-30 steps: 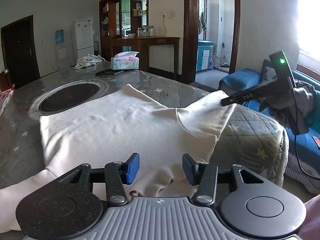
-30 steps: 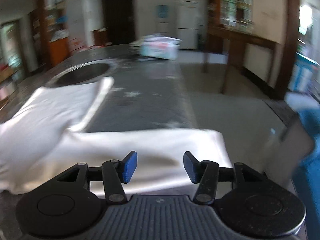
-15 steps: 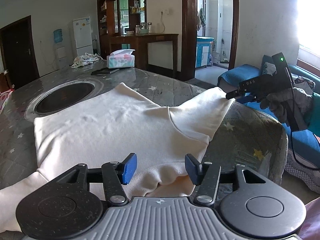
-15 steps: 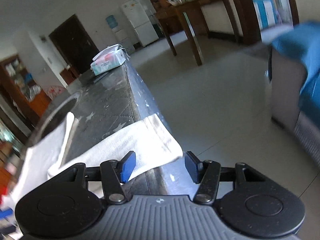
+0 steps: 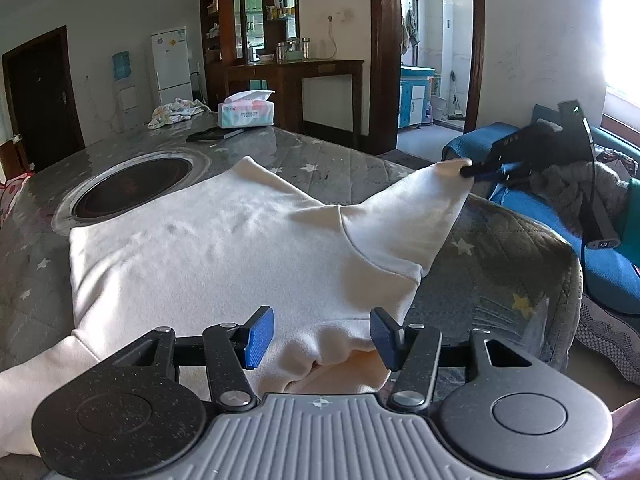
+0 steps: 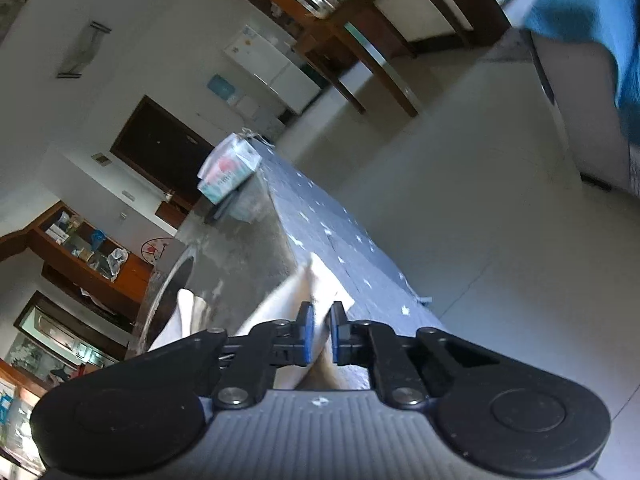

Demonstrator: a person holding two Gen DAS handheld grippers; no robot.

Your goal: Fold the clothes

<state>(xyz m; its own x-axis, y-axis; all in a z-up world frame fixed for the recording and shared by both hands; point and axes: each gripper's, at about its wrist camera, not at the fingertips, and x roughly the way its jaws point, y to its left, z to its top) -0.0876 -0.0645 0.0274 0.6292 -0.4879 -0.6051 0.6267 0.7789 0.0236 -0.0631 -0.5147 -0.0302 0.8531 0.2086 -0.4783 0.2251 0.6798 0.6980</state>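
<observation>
A cream long-sleeved top [image 5: 224,248] lies spread on the grey star-patterned table [image 5: 500,280]. My left gripper [image 5: 322,334] is open, hovering just above the garment's near edge. My right gripper [image 6: 319,334] is shut on the cuff of the right sleeve [image 6: 316,280] and holds it lifted off the table. In the left wrist view the right gripper [image 5: 472,169] shows at the right, pinching the raised sleeve tip [image 5: 448,172]. The other sleeve [image 5: 36,376] trails off at the lower left.
A round dark recess [image 5: 132,184] is set in the table beyond the garment. A tissue box [image 5: 246,110], a dark flat object [image 5: 214,135] and a crumpled cloth [image 5: 174,110] sit at the far end. A blue sofa [image 5: 612,256] stands right of the table edge.
My right gripper has closed on the right sleeve cuff and lifted it up off the table, tilting sharply. My left gripper has stayed open over the near edge, easing slightly closer.
</observation>
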